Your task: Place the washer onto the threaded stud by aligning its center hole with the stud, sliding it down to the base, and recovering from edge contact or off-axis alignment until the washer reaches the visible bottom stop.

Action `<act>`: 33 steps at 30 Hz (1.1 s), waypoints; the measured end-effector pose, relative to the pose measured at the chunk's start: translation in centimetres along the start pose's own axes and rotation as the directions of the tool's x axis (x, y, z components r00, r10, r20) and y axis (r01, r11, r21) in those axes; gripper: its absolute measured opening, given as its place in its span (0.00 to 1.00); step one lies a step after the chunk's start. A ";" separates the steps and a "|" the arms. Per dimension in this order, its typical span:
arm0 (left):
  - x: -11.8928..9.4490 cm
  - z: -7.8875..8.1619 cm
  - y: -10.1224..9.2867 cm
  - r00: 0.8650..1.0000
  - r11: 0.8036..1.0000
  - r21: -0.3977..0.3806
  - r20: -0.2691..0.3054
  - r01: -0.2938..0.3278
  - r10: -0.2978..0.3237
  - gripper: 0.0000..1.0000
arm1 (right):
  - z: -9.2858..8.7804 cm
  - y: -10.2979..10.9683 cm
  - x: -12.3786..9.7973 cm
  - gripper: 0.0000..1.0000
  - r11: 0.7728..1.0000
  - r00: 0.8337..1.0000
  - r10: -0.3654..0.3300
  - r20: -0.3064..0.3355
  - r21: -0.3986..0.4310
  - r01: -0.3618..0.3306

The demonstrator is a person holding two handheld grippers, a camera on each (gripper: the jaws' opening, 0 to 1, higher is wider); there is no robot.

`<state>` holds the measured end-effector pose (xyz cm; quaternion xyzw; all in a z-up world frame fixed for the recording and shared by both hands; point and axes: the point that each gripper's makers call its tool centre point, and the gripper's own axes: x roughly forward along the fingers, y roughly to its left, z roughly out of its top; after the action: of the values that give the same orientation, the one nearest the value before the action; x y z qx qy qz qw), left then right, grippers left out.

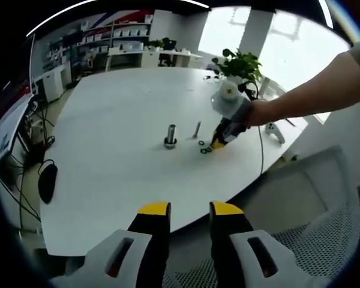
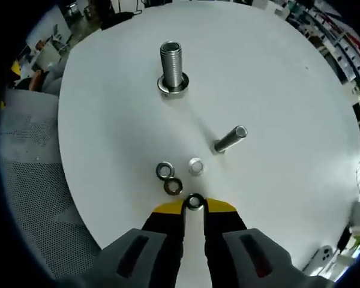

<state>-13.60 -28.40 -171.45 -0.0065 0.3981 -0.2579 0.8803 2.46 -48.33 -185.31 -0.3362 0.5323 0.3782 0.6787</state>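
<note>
White and broad, the table [image 2: 276, 72] carries everything, with an office of shelves and bright windows behind it in the left gripper view.

Right gripper [image 2: 194, 207]: its yellow-tipped jaws stand close together at the near edge of the table, and a dark washer [image 2: 194, 201] sits right between the tips. The gap looks pinched on the ring, though whether it is lifted or lying on the table cannot be told. Just beyond the tips lie two more loose washers [image 2: 168, 179], touching each other, and beside them a pale round washer [image 2: 195, 166]. Farther out, a slim stud [image 2: 230, 140] stands on the table, appearing tilted in this fisheye view. Well beyond that, toward the far edge, the large threaded stud [image 2: 172, 65] stands upright on its hexagonal base, bare of any washer.

Left gripper [image 1: 189, 211]: its jaws are apart with nothing between them, held off the near edge of the table over a mesh chair [image 1: 324, 240]. Across the table the right gripper [image 1: 219, 141] shows, gripped by a person's hand [image 1: 259, 114], its tips down among the small rings near the table's right edge. The large threaded stud [image 1: 170, 135] stands a little to its left, and a black mouse [image 1: 47, 182] lies by the table's left edge.
</note>
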 end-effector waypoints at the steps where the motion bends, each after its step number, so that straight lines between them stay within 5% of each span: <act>1: 0.0 0.0 0.0 1.000 1.000 -0.001 -0.001 0.000 0.000 0.23 | 0.0 0.0 0.0 0.13 1.000 1.000 0.002 0.000 0.006 -0.002; 16: 0.0 -0.3 -0.3 1.000 1.000 0.006 -0.014 0.016 -0.016 0.23 | 2.6 -1.2 -3.0 0.13 0.991 0.990 -0.004 0.140 0.136 -0.015; 25: 0.0 -0.1 -0.4 1.000 1.000 0.008 -0.005 0.021 -0.021 0.23 | 5.0 -1.9 -5.8 0.13 0.990 0.968 -0.042 0.246 0.144 0.006; 33: -0.1 0.0 -0.4 1.000 1.000 0.003 0.001 0.021 -0.021 0.23 | 7.0 -2.0 -6.2 0.13 0.995 0.962 -0.049 0.268 0.100 0.023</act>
<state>-13.82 -28.69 -171.34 -0.0094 0.3971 -0.2679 0.8778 6.56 -44.21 -177.74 -0.2583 0.4461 0.3822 0.7670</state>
